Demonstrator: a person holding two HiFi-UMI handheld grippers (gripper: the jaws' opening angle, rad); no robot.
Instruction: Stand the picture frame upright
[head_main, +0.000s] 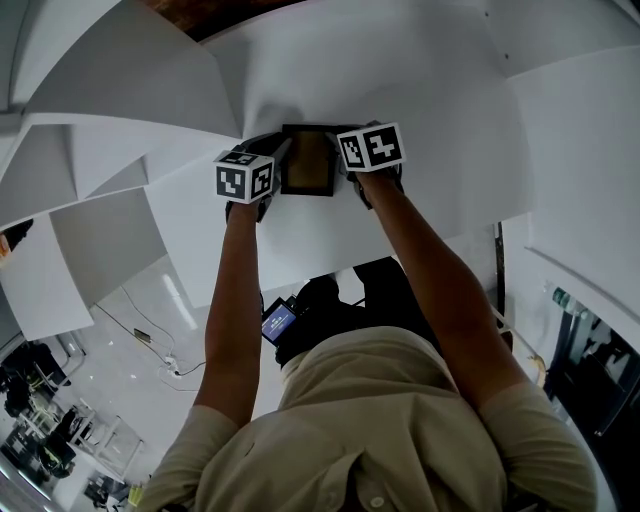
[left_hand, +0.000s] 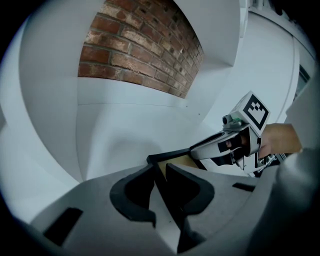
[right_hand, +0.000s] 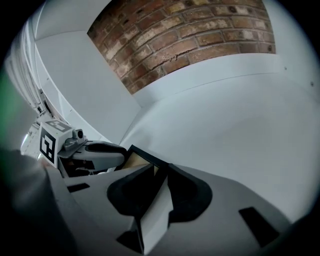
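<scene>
While left hand-held gripper (left_hand: 161, 186) and right hand-held gripper (right_hand: 161, 184) clamp picture frame (head_main: 308, 163), white walls (head_main: 430, 70) surround it.

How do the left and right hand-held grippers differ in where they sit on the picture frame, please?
The left hand-held gripper clamps the left edge of the picture frame; the right hand-held gripper clamps its right edge. In the head view the left hand-held gripper sits lower than the right one. Both have jaws shut on the frame.

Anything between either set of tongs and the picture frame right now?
Nothing visible. The left tongs and right tongs clamp opposite side edges of the black-bordered rectangular picture frame.
</scene>
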